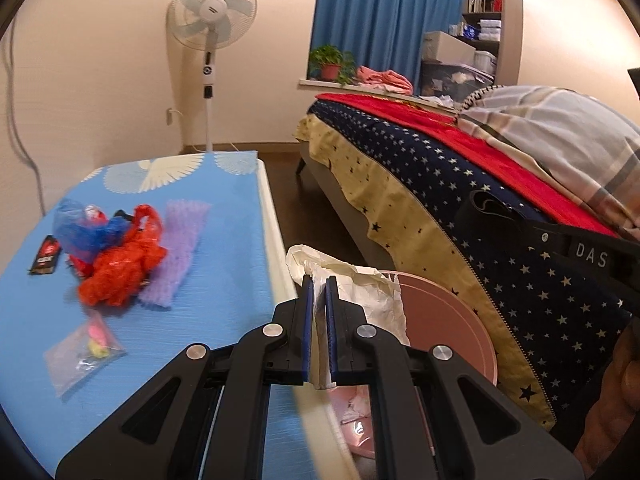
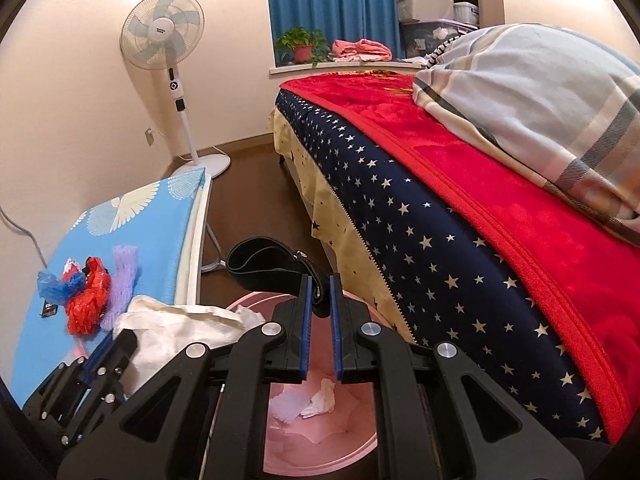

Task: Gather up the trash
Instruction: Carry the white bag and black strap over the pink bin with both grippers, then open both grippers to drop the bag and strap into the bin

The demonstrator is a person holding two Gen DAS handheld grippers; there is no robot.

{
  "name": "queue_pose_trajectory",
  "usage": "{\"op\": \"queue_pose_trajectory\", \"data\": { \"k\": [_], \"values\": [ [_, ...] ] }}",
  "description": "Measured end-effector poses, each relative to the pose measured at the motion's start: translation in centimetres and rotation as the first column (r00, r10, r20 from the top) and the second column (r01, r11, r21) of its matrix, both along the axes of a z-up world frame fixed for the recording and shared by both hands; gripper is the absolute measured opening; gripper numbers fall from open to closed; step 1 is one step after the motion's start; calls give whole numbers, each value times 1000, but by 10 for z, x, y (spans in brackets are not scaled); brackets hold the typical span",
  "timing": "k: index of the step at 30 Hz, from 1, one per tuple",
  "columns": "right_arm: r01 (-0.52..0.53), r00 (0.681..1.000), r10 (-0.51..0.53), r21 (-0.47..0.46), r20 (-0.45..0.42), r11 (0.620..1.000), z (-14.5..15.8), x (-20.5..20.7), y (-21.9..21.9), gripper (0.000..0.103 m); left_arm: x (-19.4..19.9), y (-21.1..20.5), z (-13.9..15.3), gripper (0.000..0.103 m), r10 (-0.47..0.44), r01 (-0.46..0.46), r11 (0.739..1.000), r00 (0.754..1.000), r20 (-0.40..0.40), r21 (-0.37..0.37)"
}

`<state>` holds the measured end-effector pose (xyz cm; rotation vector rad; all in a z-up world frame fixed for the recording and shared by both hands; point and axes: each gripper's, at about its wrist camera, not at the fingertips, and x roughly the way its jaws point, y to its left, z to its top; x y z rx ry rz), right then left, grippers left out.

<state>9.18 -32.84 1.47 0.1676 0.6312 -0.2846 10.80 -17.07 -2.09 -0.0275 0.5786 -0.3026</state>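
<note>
Currently, worktop [image 1: 224,280]: carrying the remaining trash left of the pink bin [image 2: 320,452], namely a black wrapper [image 1: 45,256], blue bag [image 1: 86,232], red bag [image 1: 120,272], purple foam net [image 1: 176,252] and clear packet [image 1: 82,354].
Left gripper [image 1: 319,320]: jaws pinching narrow on crumpled white paper [image 1: 360,292], hanging at the bin's rim.
Right gripper [image 2: 320,320]: jaws nearly closed, gripping a black strap [image 2: 256,258] above the bin.
Risk: paper is sprawling wide, so releasing here may be dropping it outside the bin.
Bin contents: white scraps [image 2: 308,400] are lying inside.
</note>
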Motion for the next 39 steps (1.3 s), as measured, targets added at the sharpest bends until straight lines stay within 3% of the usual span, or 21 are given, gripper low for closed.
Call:
{"op": "queue_pose_trajectory", "data": {
  "k": [3,5,7,10,18,29,39],
  "values": [
    [19,1000,-18,11,-16,1000,-4,3,-6,14,5,-6,-4,7,-54,53,998,998,-27,-37],
    [27,999,-26,20,-25,999,-6,5,-9,18,8,-6,-9,20,-78,75,996,995,-55,-56],
    [30,999,-30,17,-22,999,-6,5,-8,21,10,-5,-13,25,-66,61,996,995,-75,-65],
    [32,999,-32,11,-15,999,-4,4,-6,26,12,4,-16,25,-43,35,996,994,-97,-77],
    [-12,1000,12,14,22,1000,3,-4,7,26,2,20,-5,25,-14,10,998,998,-64,-63],
    [-152,983,148,25,106,988,19,-14,60,26,-9,84,6,25,148,-151,987,988,-49,-60],
    [-273,952,266,27,149,962,16,-6,103,26,-20,144,6,25,340,-341,938,940,-30,-66]
  ]
}}
